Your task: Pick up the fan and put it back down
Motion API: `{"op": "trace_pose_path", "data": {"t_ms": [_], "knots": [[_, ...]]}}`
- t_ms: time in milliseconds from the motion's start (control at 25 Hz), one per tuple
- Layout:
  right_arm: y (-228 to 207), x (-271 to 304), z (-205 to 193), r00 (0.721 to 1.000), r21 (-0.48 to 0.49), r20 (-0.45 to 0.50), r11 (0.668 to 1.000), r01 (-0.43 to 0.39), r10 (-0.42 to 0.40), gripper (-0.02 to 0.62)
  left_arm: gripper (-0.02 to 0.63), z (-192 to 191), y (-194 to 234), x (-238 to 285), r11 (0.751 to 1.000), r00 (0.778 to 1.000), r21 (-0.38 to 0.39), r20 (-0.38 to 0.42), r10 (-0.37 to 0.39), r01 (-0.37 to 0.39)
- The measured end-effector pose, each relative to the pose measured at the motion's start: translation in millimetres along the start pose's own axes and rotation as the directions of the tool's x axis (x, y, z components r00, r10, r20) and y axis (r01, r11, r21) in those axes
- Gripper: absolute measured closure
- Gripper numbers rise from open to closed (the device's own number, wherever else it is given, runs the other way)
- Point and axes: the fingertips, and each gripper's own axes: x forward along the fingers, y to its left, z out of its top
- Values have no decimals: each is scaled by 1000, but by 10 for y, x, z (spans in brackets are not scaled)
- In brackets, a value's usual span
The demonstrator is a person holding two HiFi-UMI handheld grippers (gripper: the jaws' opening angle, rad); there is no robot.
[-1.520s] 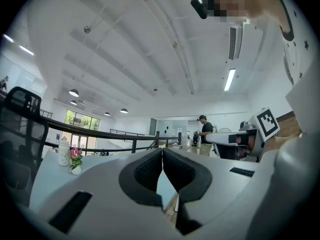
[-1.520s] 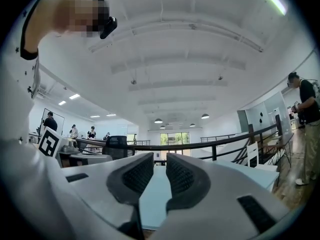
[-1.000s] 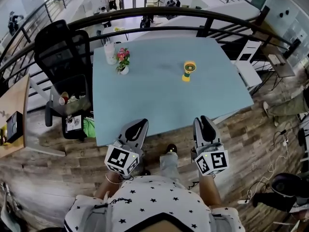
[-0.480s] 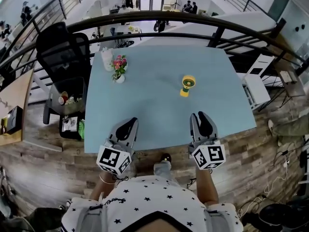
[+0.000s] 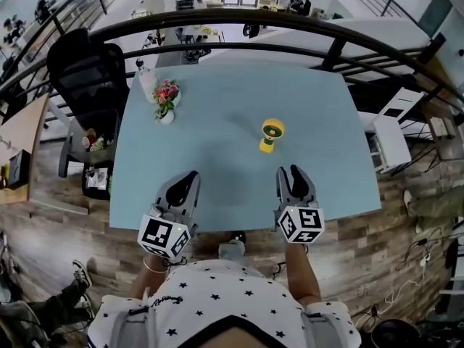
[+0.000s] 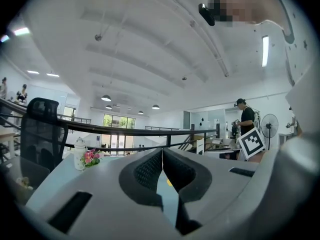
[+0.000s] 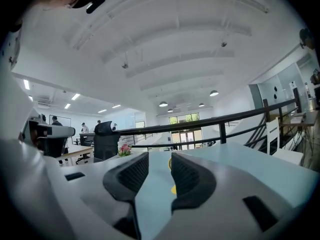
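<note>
While my right claw (image 7: pixel 159 160) has just been spreading its jaws, nothing between them, my left claw (image 6: pixel 161 153) is pinched tip to tip, empty. Both hang over the near edge of the blue table (image 5: pixel 217 158). The yellow fan (image 5: pixel 270 134) stands upright farther out, ahead of the right claw. The right gripper view catches only slivers of it past a jaw (the head view shows it whole).

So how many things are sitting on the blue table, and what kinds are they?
Yellow fan: 1
Pot of pink flowers: 1
White bottle: 1
Total on the table: 3
</note>
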Motion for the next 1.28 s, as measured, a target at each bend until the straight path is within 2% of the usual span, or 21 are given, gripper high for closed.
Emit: {"op": "trace_pose_path", "data": {"t_ms": [280, 560, 880, 1280], "knots": [[-290, 352, -244, 999, -2, -41, 1000, 1, -1, 460, 577, -48, -10, 252, 997, 998, -15, -11, 70, -70], [-324, 670, -548, 995, -22, -97, 999, 37, -39, 445, 577, -62, 106, 315, 996, 996, -21, -15, 86, -86], [-370, 1039, -840, 979, -16, -147, 990, 140, -140, 427, 577, -86, 410, 470, 997, 997, -38, -45, 62, -64], [-545, 1479, -1177, 941, 7, -189, 958, 286, -279, 410, 577, -222, 736, 670, 998, 996, -49, -86, 23, -28]]}}
